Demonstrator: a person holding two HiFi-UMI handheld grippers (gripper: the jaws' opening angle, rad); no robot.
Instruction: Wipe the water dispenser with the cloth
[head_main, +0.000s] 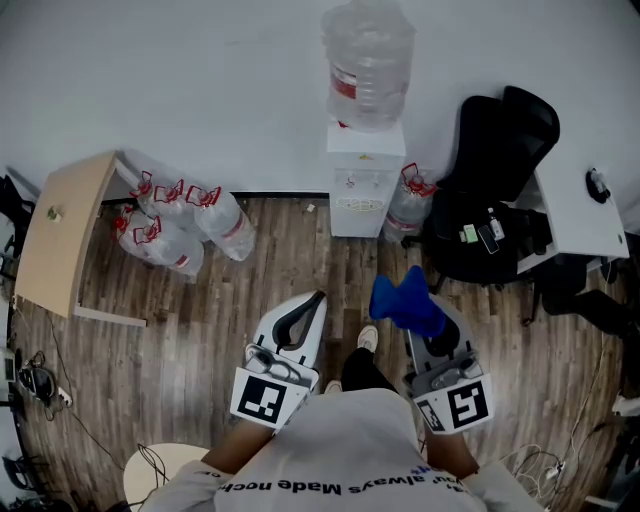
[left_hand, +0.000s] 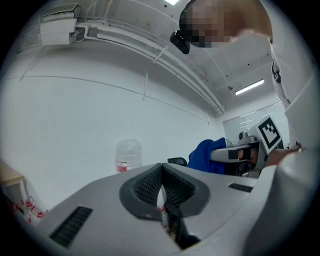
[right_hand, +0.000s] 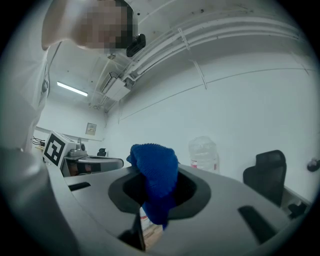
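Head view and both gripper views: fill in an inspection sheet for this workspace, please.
Surface: wood floor; the dispenser stands on it at the wall.
Job's things: white dispenser with bottle on top; blue cloth, apart from the dispenser.
Clutter: spare bottles heaped left of the dispenser, one more at its right.
Grippers: left tongs shut, empty; right tongs shut on cloth.
Cables: loose cables on floor, lower right and lower left.
Surroundings: black chair, white desk, wooden table.
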